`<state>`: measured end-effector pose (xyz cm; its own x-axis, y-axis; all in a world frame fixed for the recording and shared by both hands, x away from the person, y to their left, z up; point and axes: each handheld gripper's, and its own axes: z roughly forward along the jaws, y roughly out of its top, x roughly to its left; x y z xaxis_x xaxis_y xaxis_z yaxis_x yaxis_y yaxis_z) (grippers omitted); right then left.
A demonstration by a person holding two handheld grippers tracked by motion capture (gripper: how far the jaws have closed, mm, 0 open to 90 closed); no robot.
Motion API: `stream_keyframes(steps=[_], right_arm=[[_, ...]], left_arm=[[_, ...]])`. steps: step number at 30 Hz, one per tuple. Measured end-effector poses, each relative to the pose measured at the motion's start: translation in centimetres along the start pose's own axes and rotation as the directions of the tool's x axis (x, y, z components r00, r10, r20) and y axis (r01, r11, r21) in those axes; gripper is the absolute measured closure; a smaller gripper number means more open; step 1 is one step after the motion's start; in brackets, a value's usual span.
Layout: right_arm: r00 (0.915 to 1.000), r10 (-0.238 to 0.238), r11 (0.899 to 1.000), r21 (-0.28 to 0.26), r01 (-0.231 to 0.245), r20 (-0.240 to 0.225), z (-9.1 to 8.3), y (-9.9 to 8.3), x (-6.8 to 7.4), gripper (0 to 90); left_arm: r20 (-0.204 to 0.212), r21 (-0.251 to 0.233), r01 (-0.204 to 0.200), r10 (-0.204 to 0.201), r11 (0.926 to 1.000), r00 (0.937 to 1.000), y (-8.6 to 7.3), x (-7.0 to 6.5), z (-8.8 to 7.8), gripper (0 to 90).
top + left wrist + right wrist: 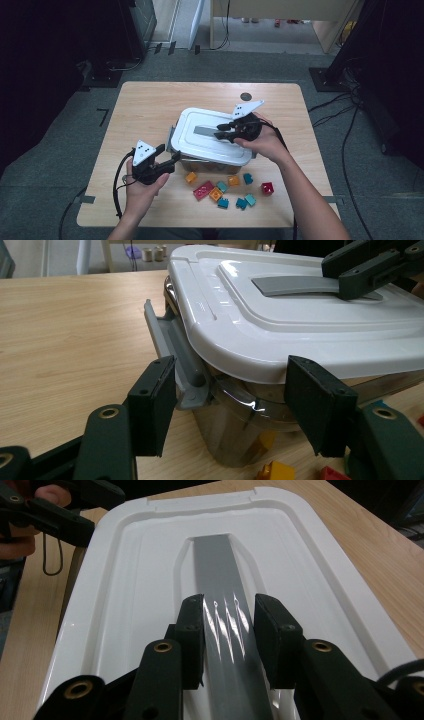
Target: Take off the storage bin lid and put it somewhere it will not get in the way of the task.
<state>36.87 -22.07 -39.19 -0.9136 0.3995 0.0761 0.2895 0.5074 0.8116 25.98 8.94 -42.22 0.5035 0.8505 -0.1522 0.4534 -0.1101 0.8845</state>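
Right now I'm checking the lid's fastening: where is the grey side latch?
In the high view, the grey latch hangs open on the white-lidded box's left end, just beyond the left gripper.

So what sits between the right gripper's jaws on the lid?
The grey handle strip of the white lid runs between the right gripper jaws, in the right gripper view.

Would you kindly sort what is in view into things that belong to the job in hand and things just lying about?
In the job:
- white lid
- grey handle, straddled by the right gripper
- grey latch by the left gripper
- clear box

Lying about:
- toy bricks
- dark disc
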Motion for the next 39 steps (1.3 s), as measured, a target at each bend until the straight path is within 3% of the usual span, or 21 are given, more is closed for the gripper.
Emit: stream_keyframes(steps=[14,21,31,39], right_arm=[[0.9990,-0.002,0.998,-0.064,0.005,0.046,-1.2,0.2,0.1,68.6],[0.9971,0.008,0.998,-0.070,-0.003,0.076,-2.0,0.1,0.0,68.6],[0.9868,0.048,0.994,-0.104,-0.032,0.155,-4.6,-0.5,-0.6,68.6],[0.9662,0.115,0.986,-0.147,-0.082,0.231,-7.3,-2.0,-1.4,68.6]], left_arm=[[-0.003,-0.007,0.001,-0.001,1.0000,1.0000,0.0,0.4,-0.4,38.2],[-0.003,-0.009,0.003,-0.003,1.0000,1.0000,-0.1,0.6,-0.6,38.2],[0.012,-0.030,0.011,-0.011,0.9995,0.9999,-0.1,0.6,-0.9,32.5],[0.002,-0.022,0.007,-0.007,0.9997,1.0000,-0.2,0.9,-1.2,22.5]])
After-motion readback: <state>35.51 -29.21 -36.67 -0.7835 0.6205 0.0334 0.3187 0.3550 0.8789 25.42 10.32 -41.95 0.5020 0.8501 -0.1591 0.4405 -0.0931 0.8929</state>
